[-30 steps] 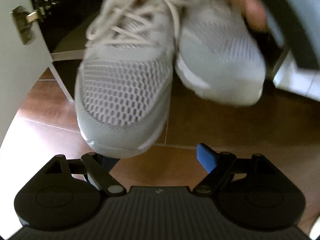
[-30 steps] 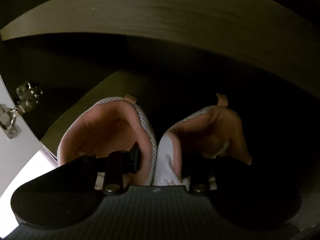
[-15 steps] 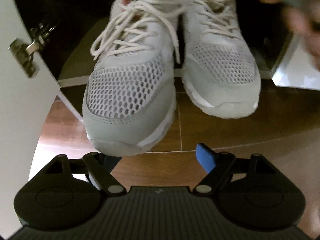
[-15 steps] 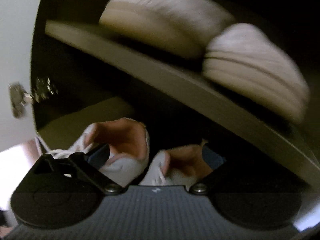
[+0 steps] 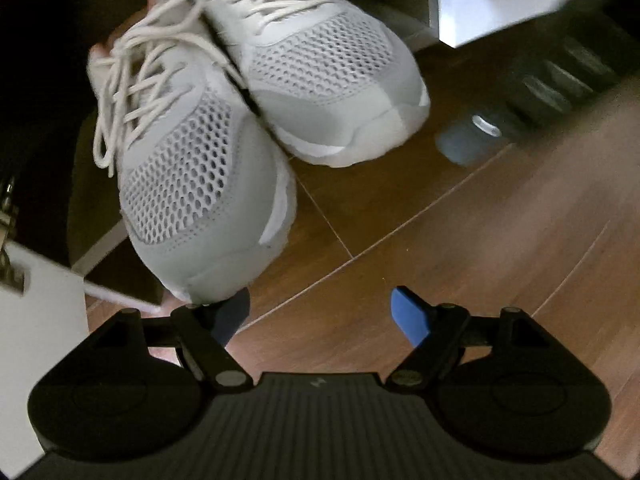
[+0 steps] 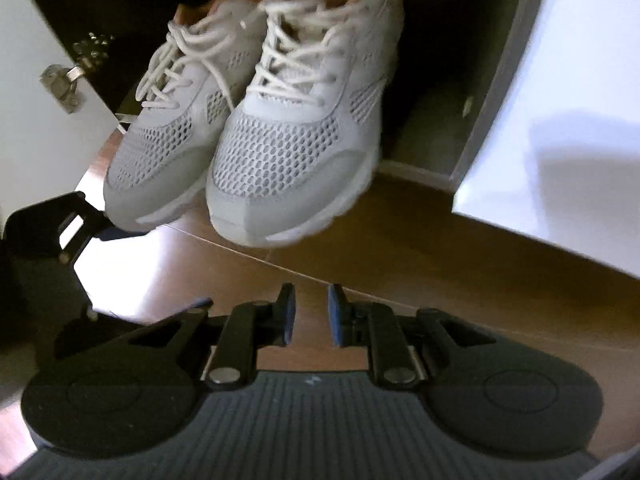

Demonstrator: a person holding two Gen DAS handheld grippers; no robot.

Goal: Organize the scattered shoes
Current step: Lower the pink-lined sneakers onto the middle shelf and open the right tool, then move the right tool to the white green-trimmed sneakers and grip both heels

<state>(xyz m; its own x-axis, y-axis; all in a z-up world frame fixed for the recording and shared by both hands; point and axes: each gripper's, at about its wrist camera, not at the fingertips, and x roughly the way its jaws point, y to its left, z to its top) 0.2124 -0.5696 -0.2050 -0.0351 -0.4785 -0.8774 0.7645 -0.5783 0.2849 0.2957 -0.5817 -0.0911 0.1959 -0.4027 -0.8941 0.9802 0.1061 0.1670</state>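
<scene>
A pair of grey mesh sneakers with white laces sits side by side at the mouth of a dark cabinet, toes sticking out over the wood floor. In the left wrist view the left shoe [image 5: 200, 184] and right shoe [image 5: 324, 68] fill the upper half. My left gripper [image 5: 320, 316] is open and empty, its left finger just under the near shoe's toe. In the right wrist view the pair [image 6: 256, 120] lies ahead. My right gripper [image 6: 311, 316] is empty, pulled back over the floor, fingers close together with a narrow gap.
White cabinet doors stand open on both sides, the left with a metal hinge [image 6: 64, 84], the right door [image 6: 560, 120] close by. The wood floor [image 5: 480, 240] spreads in front. The left gripper's body [image 6: 52, 224] shows in the right wrist view.
My right gripper has let go of the shoes and pulled back out of the cabinet, and its fingers have closed in. The left gripper view has swung; the shoes stay put.
</scene>
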